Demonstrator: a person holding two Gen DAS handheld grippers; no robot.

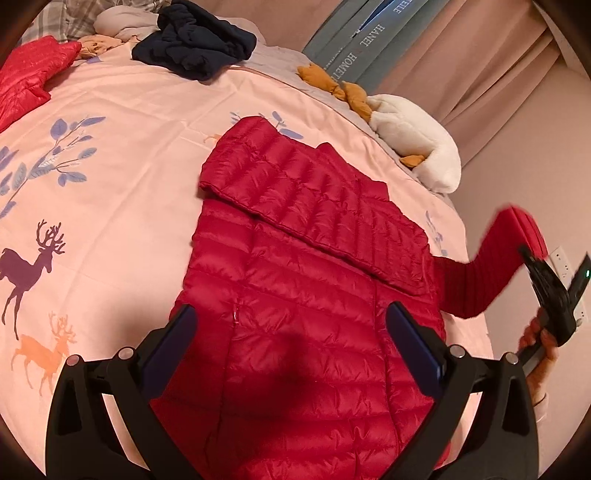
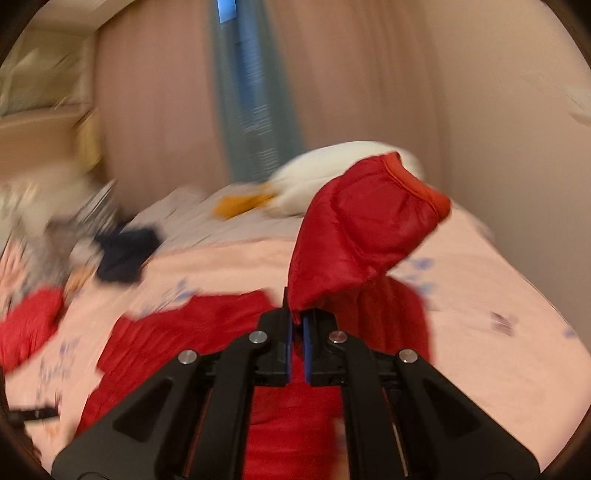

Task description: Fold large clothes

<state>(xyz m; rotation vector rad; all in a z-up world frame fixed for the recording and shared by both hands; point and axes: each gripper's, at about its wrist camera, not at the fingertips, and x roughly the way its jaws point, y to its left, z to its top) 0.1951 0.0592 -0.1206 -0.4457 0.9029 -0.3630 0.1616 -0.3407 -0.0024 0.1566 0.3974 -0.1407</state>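
Observation:
A red quilted puffer jacket (image 1: 295,295) lies flat on the pink bedspread (image 1: 122,177), one sleeve folded across its upper body. My left gripper (image 1: 291,325) is open and empty, hovering over the jacket's lower body. My right gripper (image 2: 297,317) is shut on the jacket's other sleeve (image 2: 362,229) near the cuff and holds it lifted in the air; it also shows in the left wrist view (image 1: 543,273), off the bed's right edge, with the sleeve (image 1: 491,258) stretched up to it. The right wrist view is blurred by motion.
A second red jacket (image 1: 26,77) lies at the far left of the bed. A dark navy garment (image 1: 195,44) and a light bundle (image 1: 114,22) lie at the back. A white and orange plush toy (image 1: 406,136) sits at the bed's right edge, by the curtains (image 1: 461,55).

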